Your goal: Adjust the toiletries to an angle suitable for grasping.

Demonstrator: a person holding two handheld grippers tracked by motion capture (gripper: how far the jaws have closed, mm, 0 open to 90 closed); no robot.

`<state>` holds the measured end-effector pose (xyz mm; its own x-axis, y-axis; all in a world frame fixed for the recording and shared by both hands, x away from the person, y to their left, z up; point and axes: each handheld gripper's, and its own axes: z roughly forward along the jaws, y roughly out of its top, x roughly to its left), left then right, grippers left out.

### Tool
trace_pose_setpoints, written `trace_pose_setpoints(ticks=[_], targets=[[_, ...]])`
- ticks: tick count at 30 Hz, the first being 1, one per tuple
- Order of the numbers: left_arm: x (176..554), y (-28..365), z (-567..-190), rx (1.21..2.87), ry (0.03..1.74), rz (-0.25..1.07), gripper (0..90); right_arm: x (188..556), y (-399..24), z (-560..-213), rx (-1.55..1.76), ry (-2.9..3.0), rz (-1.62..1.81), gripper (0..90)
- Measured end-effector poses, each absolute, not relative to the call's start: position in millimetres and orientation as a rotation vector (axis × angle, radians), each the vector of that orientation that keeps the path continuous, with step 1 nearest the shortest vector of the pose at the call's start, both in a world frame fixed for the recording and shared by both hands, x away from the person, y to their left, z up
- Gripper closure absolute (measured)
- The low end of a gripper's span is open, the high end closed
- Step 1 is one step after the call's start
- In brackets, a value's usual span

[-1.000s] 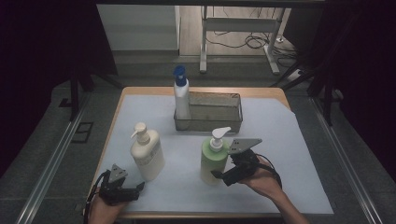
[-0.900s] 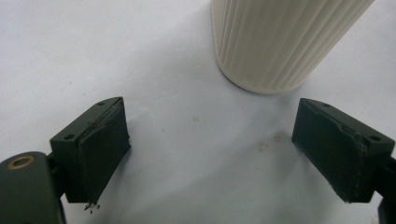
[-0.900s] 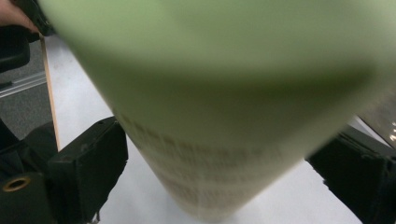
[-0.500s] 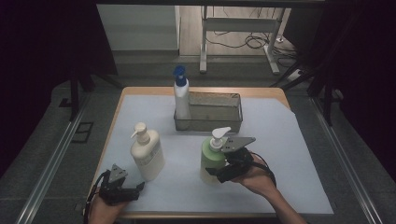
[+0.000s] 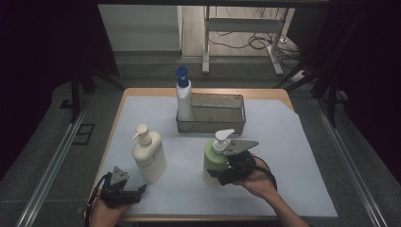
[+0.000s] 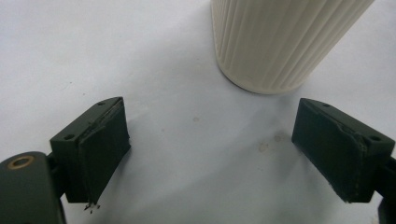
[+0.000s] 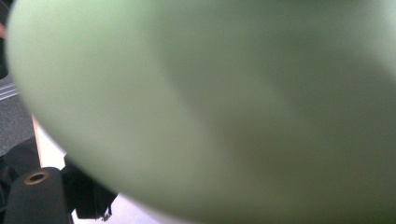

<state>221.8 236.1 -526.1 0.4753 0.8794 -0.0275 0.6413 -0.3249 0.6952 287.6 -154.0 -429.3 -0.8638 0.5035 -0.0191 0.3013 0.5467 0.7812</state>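
Two pump bottles stood on the bench in front of the metal basket (image 5: 222, 124), ready for lifting. The right gripper (image 5: 226, 174), reaching from the side, had its jaws around the green bottle (image 5: 213, 163) and had just been closing; whether its pads pressed yet I could not tell. The left gripper (image 5: 124, 193) rested open, left of the basket, just short of the cream bottle (image 5: 149, 158), apparently waiting.

No readable text, label, brand, number or sign. Cream pump bottle (image 5: 148, 156), green pump bottle (image 5: 216, 161), blue-capped bottle (image 5: 183, 97): surfaces plain or too small to read
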Motion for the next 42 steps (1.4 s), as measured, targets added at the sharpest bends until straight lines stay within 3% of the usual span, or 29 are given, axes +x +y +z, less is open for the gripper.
trace_pose_setpoints(ticks=[42], targets=[[222.0, 236.3, -526.0, 2.079, 1.252, 0.473, 10.8, 348.6, -143.9, -370.6, 0.874, 2.407, 1.174, 12.2]])
